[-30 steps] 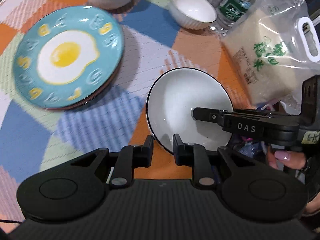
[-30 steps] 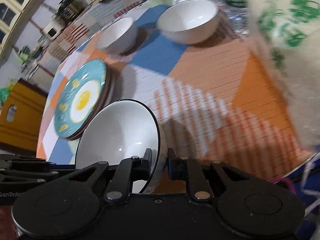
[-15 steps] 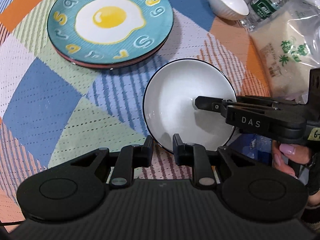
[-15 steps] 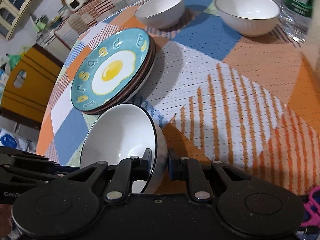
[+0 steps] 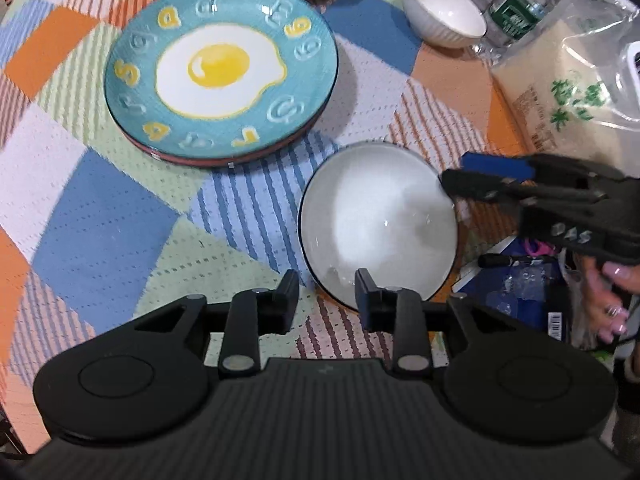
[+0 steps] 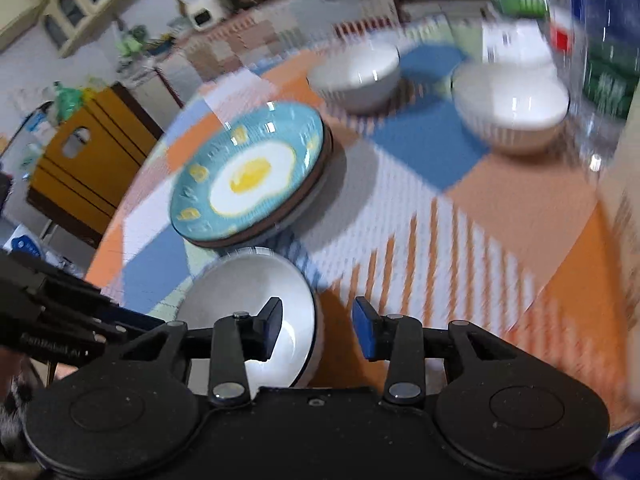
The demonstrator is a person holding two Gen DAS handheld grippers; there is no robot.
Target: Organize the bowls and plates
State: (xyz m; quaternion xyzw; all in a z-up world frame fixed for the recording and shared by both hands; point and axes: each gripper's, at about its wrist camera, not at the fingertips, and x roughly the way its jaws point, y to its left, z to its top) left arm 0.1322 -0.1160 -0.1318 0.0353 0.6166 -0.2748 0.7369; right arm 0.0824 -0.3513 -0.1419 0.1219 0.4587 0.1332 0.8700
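The white bowl with the dark rim sits on the patchwork tablecloth, just in front of the stack of plates topped by the teal fried-egg plate, close to it but apart. Both claws have just been opening. The left gripper stands with its jaws spread, the bowl's near rim passing between them with neither pad pressing on it. The right gripper is likewise parted; its left finger hangs over the bowl's inside, the rim lies between the fingers, and I see a clear gap to each pad. From the left camera that gripper is smeared with motion blur at the bowl's far-right edge, and part of a hand shows behind it. Two ribbed white bowls stand farther back, one cut off by the frame edge. Bottles and a rice bag crowd the right side, blurred in the right view.
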